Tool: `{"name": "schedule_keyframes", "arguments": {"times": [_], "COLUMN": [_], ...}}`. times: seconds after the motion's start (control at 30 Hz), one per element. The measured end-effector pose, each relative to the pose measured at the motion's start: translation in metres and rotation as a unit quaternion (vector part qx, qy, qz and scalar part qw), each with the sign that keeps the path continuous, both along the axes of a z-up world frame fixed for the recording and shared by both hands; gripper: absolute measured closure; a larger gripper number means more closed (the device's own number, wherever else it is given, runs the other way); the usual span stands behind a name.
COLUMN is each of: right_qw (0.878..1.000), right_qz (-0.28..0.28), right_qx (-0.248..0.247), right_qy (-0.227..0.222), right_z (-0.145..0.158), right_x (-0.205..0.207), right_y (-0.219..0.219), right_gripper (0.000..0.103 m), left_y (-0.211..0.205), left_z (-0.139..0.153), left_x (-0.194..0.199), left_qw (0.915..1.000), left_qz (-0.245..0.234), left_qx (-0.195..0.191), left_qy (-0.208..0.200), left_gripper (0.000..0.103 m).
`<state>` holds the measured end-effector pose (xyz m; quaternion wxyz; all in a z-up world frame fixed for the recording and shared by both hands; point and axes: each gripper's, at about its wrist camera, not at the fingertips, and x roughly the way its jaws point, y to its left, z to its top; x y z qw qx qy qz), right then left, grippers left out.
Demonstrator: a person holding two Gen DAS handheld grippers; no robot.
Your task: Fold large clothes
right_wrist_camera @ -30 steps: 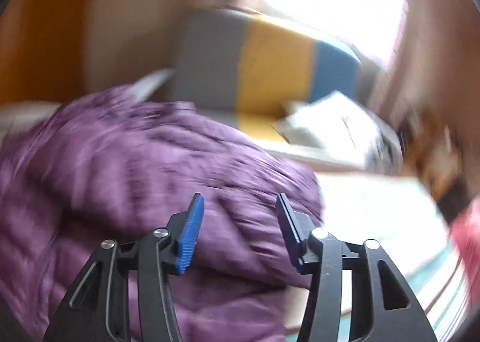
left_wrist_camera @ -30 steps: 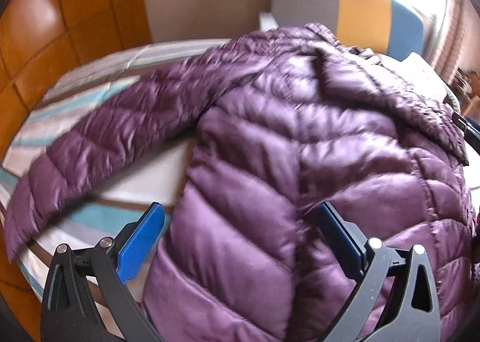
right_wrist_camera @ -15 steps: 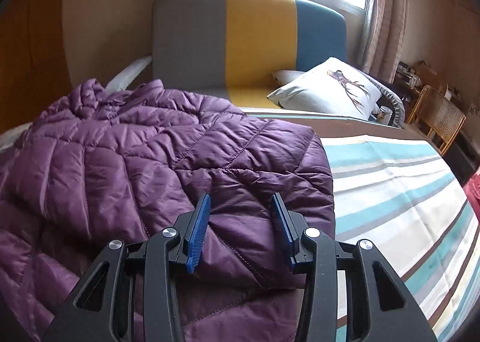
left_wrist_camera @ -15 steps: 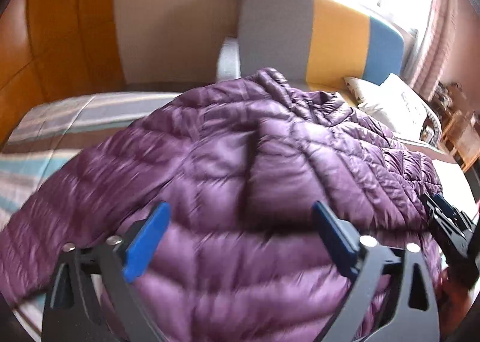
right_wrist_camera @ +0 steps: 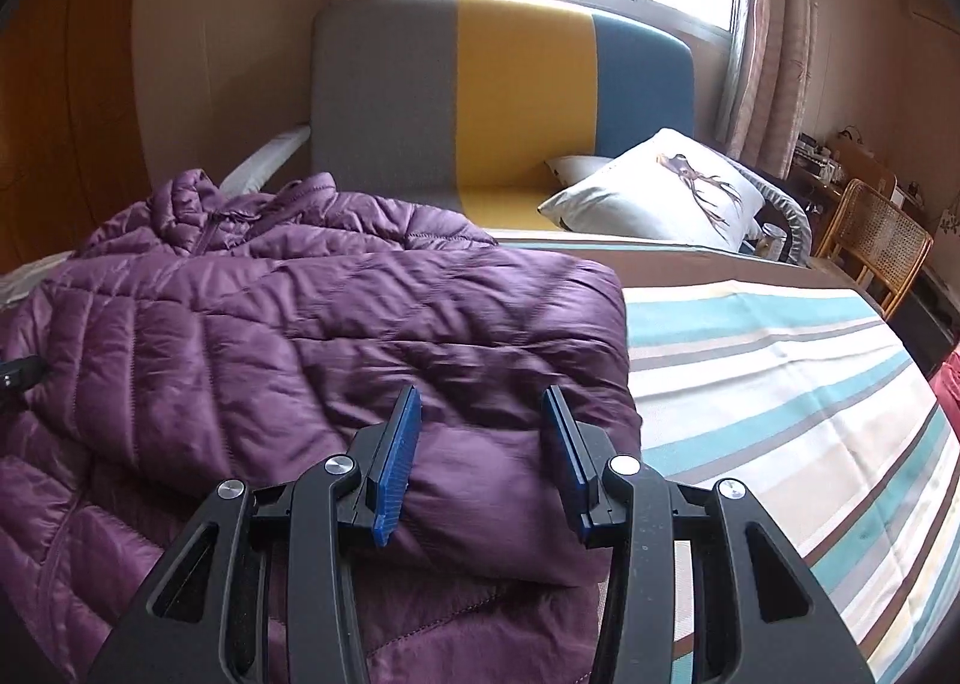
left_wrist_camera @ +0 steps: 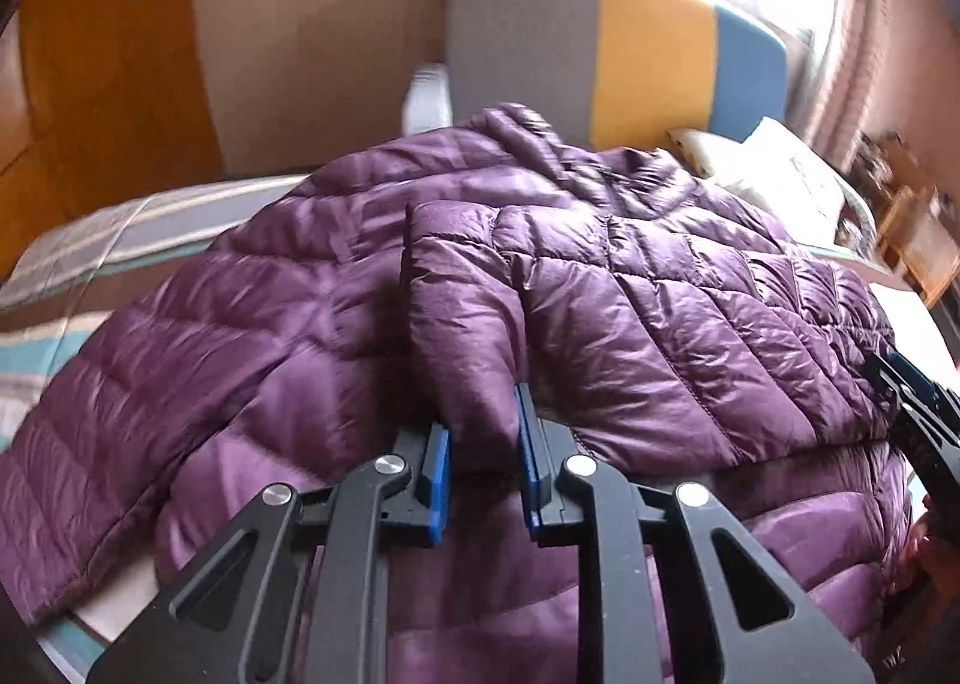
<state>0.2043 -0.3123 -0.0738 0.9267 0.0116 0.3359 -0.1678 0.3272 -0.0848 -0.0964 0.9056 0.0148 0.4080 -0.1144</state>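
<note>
A purple quilted down jacket (left_wrist_camera: 630,324) lies spread on the striped bed, one part folded over its body. My left gripper (left_wrist_camera: 480,414) is closing its jaws, and a raised fold of the jacket is pinched between the blue pads. In the right wrist view the jacket (right_wrist_camera: 270,336) fills the left half, with its folded edge toward the bare bed. My right gripper (right_wrist_camera: 482,393) stands half-wide, a puffy fold at that edge filling the gap and touching both pads. The right gripper (left_wrist_camera: 912,414) shows at the far right of the left wrist view.
The striped bed cover (right_wrist_camera: 780,384) lies bare to the right of the jacket. A grey, yellow and blue headboard (right_wrist_camera: 522,96) stands behind, with a white pillow (right_wrist_camera: 660,192) before it. A wicker chair (right_wrist_camera: 870,240) is at the far right, and wooden panelling (left_wrist_camera: 108,84) on the left.
My left gripper travelled across the jacket and its jaws went from wide apart to pinching a fold. My right gripper narrowed slightly on the folded edge and barely moved.
</note>
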Motion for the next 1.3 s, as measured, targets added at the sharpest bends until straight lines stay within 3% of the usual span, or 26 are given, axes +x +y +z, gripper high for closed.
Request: {"name": "schedule_keyframes", "arguments": {"times": [0.13,0.23,0.4,0.5,0.6,0.63,0.73,0.87,1.03,1.13,1.3], "right_qw": [0.999,0.997,0.996,0.997,0.997,0.997,0.997,0.997,0.997,0.997,0.997], "right_qz": [0.012,0.008,0.002,0.001,0.000,0.000,0.000,0.000,0.000,-0.001,-0.002], "right_qx": [0.018,0.037,0.003,-0.003,-0.004,-0.007,-0.008,-0.003,-0.003,-0.001,-0.010], "right_qy": [0.033,0.064,0.084,0.081,0.080,0.079,0.078,0.076,0.075,0.073,0.074], "right_z": [-0.007,-0.017,-0.025,-0.025,-0.024,-0.024,-0.024,-0.024,-0.023,-0.024,-0.024], "right_x": [0.012,0.022,0.031,0.030,0.029,0.029,0.028,0.026,0.026,0.026,0.026], "right_y": [-0.003,-0.009,0.000,0.001,0.001,0.002,0.002,0.001,0.001,0.000,0.002], "right_gripper": [0.060,0.060,0.060,0.060,0.060,0.060,0.060,0.060,0.060,0.060,0.060], "left_y": [0.008,0.001,-0.006,-0.002,0.007,0.011,0.017,-0.010,-0.048,-0.050,-0.042], "left_z": [-0.007,-0.014,-0.020,-0.019,-0.008,-0.001,0.022,0.031,-0.001,-0.019,-0.021], "left_x": [-0.001,0.003,0.005,0.004,-0.005,-0.012,-0.028,-0.013,0.026,0.035,0.034], "left_qw": [0.9999,0.9999,0.9997,0.9996,0.9989,0.9980,0.9947,0.9978,0.9971,0.9971,0.9983], "left_qz": [0.003,0.001,0.001,0.011,0.037,0.053,0.076,0.040,0.023,0.014,0.015], "left_qx": [-0.008,0.008,0.024,0.025,0.027,0.026,-0.006,-0.009,0.073,0.075,0.056], "left_qy": [0.009,0.014,0.010,0.007,-0.009,-0.026,-0.068,-0.052,-0.008,0.004,0.004], "left_gripper": [0.084,0.078,0.070,0.060,0.035,0.032,0.031,0.031,0.031,0.028,0.027]}}
